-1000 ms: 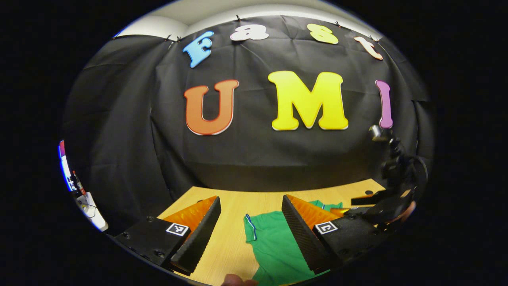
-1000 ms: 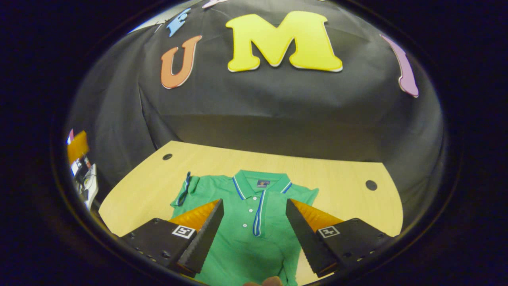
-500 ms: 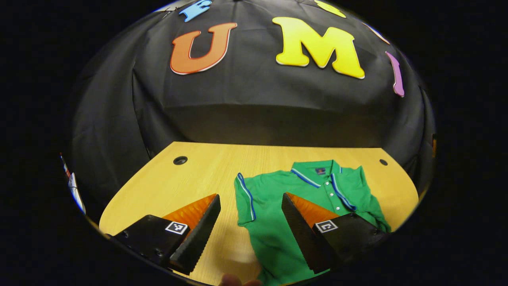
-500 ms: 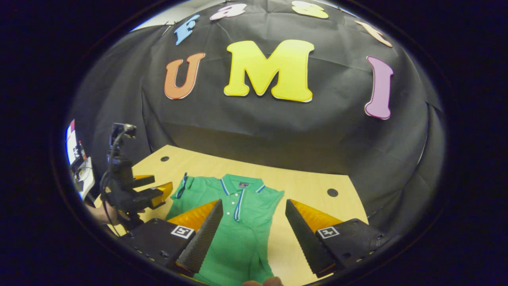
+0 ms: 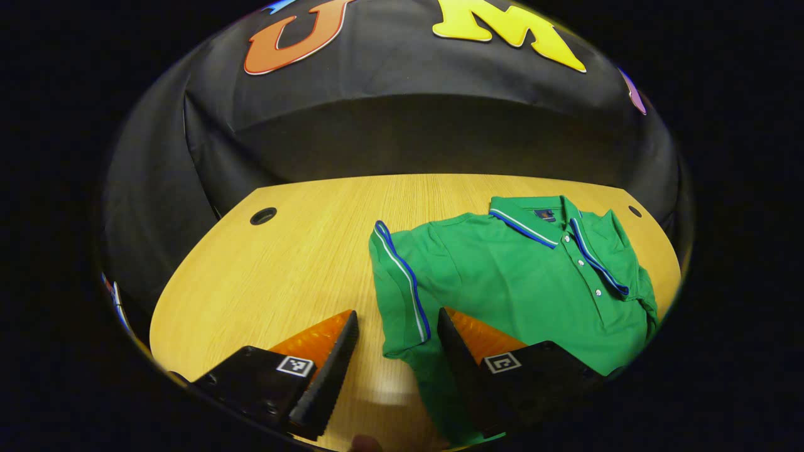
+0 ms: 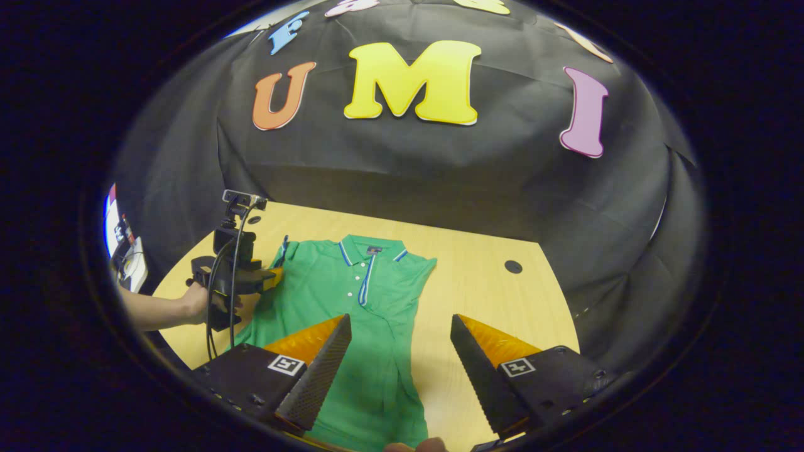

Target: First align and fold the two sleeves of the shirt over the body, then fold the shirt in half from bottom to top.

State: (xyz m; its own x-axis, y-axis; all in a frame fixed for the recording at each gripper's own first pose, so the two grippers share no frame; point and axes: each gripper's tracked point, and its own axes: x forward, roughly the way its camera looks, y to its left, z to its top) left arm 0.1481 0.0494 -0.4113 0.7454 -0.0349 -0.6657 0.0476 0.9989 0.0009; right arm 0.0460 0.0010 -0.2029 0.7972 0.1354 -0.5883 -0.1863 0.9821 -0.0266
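Observation:
A green polo shirt [image 5: 521, 276] with blue and white trim lies face up on the wooden table [image 5: 282, 263]. Its left sleeve [image 5: 402, 289] is spread out flat. The right sleeve side [image 6: 419, 276] looks tucked in over the body. My left gripper [image 5: 396, 317] is open and low over the left sleeve's hem, which lies between its fingers. In the right gripper view, a hand [image 6: 201, 304] holds the left gripper [image 6: 269, 277] at that sleeve. My right gripper [image 6: 400, 323] is open and hovers above the shirt's lower right edge [image 6: 408, 376].
The table [image 6: 477, 295] has round cable holes at its back corners [image 5: 263, 216] [image 6: 513, 267]. The black cloth wall [image 6: 440, 176] rises right behind the table. Some clutter [image 6: 129, 260] stands off the table's left edge.
My left gripper has tipped down and come close to the left sleeve. My right gripper has drawn back from over the shirt's chest toward its lower right edge.

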